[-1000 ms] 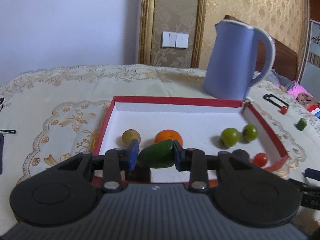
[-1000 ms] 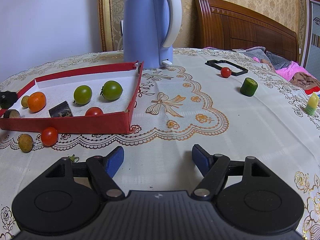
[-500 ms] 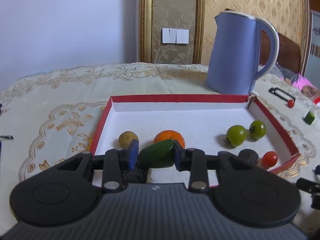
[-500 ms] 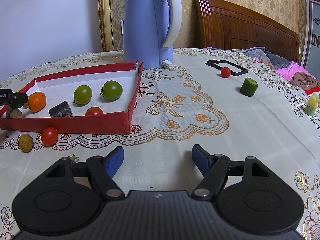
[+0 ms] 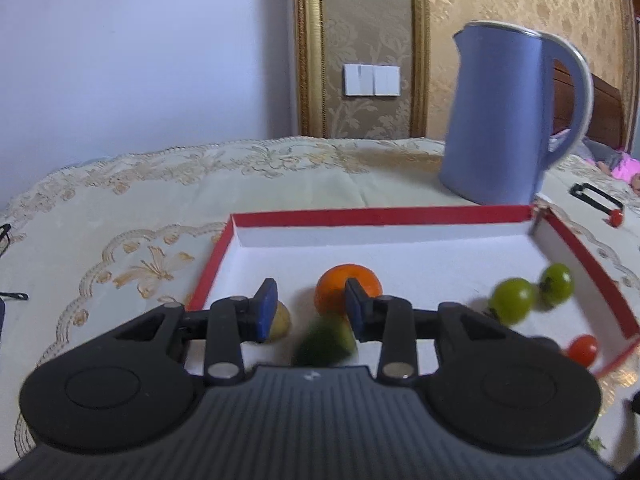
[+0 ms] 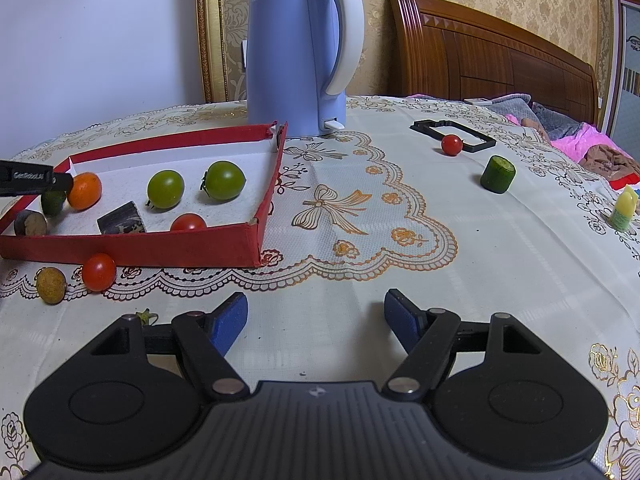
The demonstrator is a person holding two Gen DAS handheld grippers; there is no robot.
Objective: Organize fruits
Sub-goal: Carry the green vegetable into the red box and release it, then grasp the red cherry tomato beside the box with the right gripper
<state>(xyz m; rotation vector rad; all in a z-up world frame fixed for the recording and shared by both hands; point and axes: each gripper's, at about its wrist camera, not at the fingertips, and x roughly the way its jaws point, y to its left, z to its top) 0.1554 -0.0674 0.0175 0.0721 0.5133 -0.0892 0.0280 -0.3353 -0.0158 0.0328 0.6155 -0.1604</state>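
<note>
My left gripper point(image 5: 311, 310) hangs over the near left of the red tray point(image 5: 380, 214), its jaws opening. A green cucumber piece point(image 5: 326, 340) is blurred just below the pads and free of them, beside an orange point(image 5: 332, 288) and a yellowish fruit point(image 5: 282, 320). The tray also holds two green tomatoes point(image 5: 514, 300) and a red cherry tomato point(image 5: 582, 350). My right gripper point(image 6: 316, 320) stands open over bare tablecloth with nothing between its fingers. In its view a red tomato point(image 6: 99, 272) and a brownish ball point(image 6: 51, 285) lie outside the tray point(image 6: 160, 246).
A blue kettle point(image 6: 296, 60) stands behind the tray's far right corner. Further right lie a black frame point(image 6: 454, 136), a red tomato point(image 6: 452, 145), a green cucumber stub point(image 6: 498, 174) and a yellow piece point(image 6: 624, 208). A bed is beyond the table.
The left gripper moved further in over the tray, its jaws parted, and the green piece slipped out and dropped below them. The right gripper has not moved.
</note>
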